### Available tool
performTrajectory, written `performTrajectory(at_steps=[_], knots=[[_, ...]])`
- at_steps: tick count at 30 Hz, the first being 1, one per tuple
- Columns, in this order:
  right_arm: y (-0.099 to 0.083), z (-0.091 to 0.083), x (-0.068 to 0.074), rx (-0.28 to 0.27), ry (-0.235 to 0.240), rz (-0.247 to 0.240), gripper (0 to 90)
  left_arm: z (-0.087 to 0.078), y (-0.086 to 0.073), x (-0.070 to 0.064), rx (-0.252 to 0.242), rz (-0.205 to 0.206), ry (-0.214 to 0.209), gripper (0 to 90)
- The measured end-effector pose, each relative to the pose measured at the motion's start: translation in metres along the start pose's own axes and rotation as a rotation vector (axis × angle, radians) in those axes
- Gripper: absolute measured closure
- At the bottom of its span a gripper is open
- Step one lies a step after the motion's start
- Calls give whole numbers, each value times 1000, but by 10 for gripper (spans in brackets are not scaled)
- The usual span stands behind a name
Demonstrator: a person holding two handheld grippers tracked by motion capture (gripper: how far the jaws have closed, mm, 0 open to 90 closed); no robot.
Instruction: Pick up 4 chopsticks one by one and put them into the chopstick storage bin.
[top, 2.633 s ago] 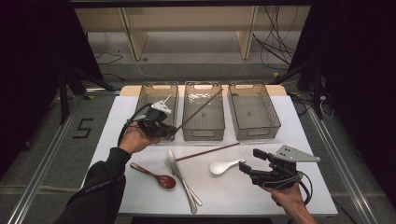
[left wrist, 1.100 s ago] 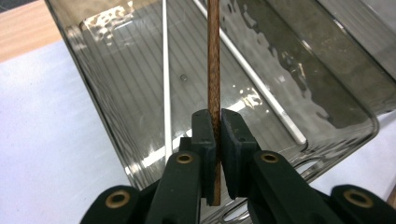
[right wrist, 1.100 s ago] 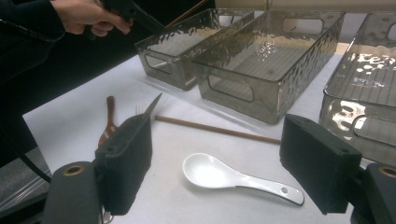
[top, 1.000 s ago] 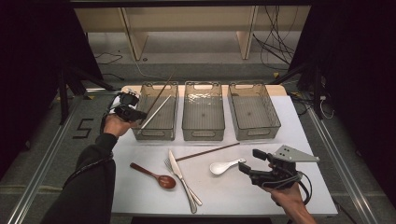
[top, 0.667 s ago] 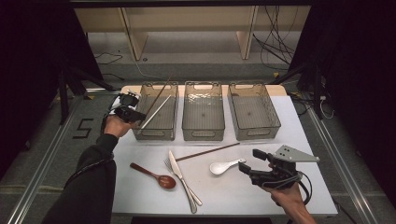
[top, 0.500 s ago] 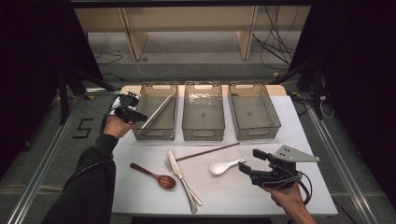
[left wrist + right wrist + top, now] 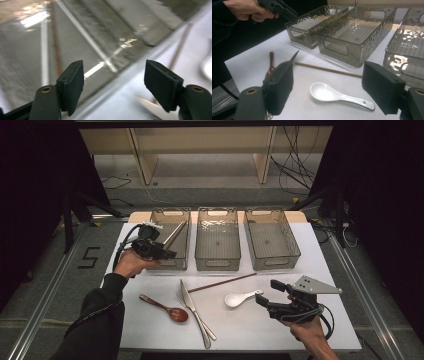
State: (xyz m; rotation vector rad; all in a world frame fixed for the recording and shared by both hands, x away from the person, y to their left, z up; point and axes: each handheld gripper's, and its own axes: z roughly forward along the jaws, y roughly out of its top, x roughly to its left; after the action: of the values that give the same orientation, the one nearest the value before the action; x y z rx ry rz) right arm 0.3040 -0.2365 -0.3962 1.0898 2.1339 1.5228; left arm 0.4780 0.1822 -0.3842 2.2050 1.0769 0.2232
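My left gripper (image 7: 165, 253) hovers over the front left corner of the left clear bin (image 7: 159, 265). Its jaws (image 7: 113, 72) stand open with nothing between them. A brown chopstick (image 7: 175, 234) lies slanted inside that bin. A second chopstick (image 7: 222, 282) rests on the white table in front of the bins. Low on the right, my right gripper (image 7: 266, 293) is open, just right of a white ceramic spoon (image 7: 240, 298). In the right gripper view the white spoon (image 7: 337, 95) lies just beyond the open jaws (image 7: 328, 66).
The middle bin (image 7: 217, 262) and the right bin (image 7: 295, 251) stand beside the left one. A wooden spoon (image 7: 165, 307), a knife (image 7: 190, 302) and a fork (image 7: 200, 325) lie at the table's front left. The table's edge runs close to my right hand.
The left gripper carried a chopstick from the table's middle to the left bin and let it go there. It has since shifted slightly nearer and right. The right gripper stayed still.
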Motion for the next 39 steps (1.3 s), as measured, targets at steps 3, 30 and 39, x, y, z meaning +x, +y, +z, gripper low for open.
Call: performTrajectory(at_steps=[3,30,39], knots=[[0,0,0,0,2,-2,263,3,-3,-11,23,32,-13,273],[0,0,1,1,4,-9,263,70,-9,-74,268,256,-82,380],[0,1,1,2,5,-10,263,85,-14,-80,330,290,-95,516]])
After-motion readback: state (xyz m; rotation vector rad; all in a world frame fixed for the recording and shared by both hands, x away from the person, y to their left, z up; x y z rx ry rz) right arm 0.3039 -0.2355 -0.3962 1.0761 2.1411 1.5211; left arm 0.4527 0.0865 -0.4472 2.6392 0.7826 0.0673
